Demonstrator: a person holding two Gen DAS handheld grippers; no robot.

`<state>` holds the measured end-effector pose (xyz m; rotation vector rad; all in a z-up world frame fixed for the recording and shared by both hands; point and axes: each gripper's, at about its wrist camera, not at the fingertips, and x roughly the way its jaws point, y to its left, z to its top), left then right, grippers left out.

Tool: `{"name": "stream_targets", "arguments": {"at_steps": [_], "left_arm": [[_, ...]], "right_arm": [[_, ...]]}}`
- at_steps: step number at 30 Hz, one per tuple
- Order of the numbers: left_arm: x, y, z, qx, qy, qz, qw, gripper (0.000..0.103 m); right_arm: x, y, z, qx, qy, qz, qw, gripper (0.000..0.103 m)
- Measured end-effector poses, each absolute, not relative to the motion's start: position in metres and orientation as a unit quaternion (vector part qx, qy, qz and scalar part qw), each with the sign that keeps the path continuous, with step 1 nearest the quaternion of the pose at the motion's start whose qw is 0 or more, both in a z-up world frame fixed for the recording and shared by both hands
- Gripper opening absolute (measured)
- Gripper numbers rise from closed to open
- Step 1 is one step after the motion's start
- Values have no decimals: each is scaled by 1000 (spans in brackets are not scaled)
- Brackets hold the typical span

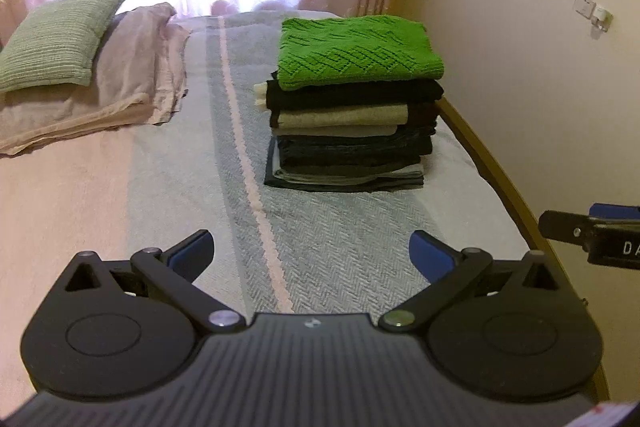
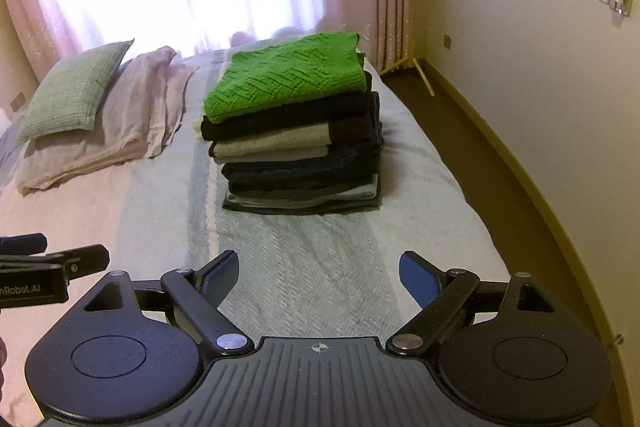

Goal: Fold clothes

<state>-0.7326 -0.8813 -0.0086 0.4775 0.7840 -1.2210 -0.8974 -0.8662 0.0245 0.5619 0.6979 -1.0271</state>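
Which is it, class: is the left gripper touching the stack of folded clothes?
Apart. The left wrist view shows the left gripper, jaws open and empty, with bare bedspread between it and the stack of folded clothes.

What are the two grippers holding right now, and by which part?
Nothing. The left gripper and right gripper are both open and empty above the bedspread, short of the stack of folded clothes.

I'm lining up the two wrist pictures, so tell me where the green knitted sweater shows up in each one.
Left wrist view: the green sweater lies on top of the stack of folded clothes, right of centre, in the upper half.
Right wrist view: the green sweater tops the same stack, near the centre, in the upper half.
Shared landmark: the green pillow at the left on the bed.
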Motion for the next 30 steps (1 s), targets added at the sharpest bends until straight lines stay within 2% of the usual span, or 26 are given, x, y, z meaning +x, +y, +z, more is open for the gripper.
{"name": "stream_targets", "arguments": {"at_steps": [30], "left_arm": [[-754, -878, 3, 218, 352, -558, 719, 102]], "right_arm": [[-909, -859, 35, 256, 320, -478, 777, 85]]}}
